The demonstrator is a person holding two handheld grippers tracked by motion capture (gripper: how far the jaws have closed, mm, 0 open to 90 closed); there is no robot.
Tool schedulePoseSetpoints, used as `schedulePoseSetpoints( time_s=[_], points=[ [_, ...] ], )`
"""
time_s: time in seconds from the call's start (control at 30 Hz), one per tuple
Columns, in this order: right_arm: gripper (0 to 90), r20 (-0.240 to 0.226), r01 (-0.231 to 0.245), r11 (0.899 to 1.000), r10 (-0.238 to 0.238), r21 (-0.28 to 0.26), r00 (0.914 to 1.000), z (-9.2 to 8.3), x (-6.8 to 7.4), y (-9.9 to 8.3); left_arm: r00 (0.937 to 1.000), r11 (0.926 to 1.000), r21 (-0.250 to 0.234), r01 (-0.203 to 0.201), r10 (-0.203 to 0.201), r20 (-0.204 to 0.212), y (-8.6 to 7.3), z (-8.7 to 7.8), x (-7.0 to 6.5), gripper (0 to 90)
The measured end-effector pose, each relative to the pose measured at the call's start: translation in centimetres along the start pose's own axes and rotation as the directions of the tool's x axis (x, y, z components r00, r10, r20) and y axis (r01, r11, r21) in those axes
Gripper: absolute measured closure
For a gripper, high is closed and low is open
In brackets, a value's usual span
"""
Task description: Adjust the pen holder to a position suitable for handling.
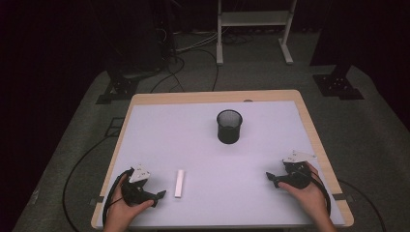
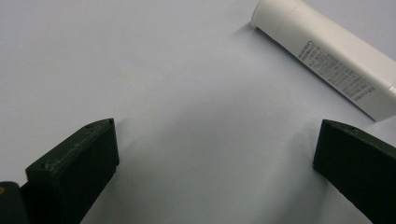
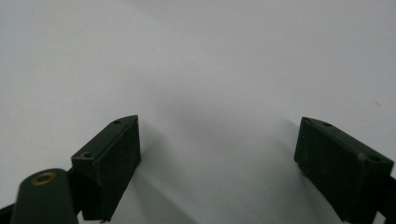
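Left gripper [image 1: 157, 195] at near table [image 1: 145, 99] edge, jaws spread, empty, aimed at white tube [image 1: 179, 183] lying flat just beside it; likely lining up a pick. Right gripper [image 1: 270, 177] released, resting well apart. Mesh cup [image 1: 229, 126] upright mid-table, probable destination

Open tabletop [image 1: 203, 145] between both hands; only the mesh cup [image 1: 229, 126] stands mid-table, white tube [image 1: 180, 183] lies beside the left gripper [image 1: 157, 195].
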State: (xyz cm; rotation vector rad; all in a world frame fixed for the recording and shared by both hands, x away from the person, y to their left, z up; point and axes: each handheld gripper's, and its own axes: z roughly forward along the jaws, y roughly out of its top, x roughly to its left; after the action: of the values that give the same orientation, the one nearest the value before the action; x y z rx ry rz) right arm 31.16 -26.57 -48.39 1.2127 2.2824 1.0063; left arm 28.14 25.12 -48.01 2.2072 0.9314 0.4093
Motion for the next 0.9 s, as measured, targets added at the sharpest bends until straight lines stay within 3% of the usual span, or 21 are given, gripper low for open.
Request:
schedulePoseSetpoints(
  time_s=[0.23, 0.33, 0.67, 0.9],
  points=[
    [14.6, 0.002, -0.003, 1.000, 0.003, -0.002, 1.0000, 0.0, 0.0, 0.0, 1.0000, 1.0000, -0.001, 0.000, 0.000, 0.000, 0.0, 0.0, 0.0, 0.0],
    [24.4, 0.006, -0.007, 1.000, 0.007, -0.005, 1.0000, -0.2, 0.1, 0.2, 1.0000, 1.0000, -0.002, 0.002, -0.002, 0.001, 0.0, 0.0, 0.0, 0.0],
    [27.9, -0.006, -0.025, 1.000, 0.025, -0.001, 0.9997, -0.4, 0.0, 0.8, 1.0000, 1.0000, -0.002, 0.002, -0.002, 0.002, 0.0, 0.0, 0.0, 0.0],
    [28.8, -0.020, -0.019, 1.000, 0.019, -0.013, 0.9996, -0.5, -0.2, 2.4, 1.0000, 1.0000, 0.001, 0.001, -0.001, 0.000, 0.0, 0.0, 0.0, 0.0]
  ],
)
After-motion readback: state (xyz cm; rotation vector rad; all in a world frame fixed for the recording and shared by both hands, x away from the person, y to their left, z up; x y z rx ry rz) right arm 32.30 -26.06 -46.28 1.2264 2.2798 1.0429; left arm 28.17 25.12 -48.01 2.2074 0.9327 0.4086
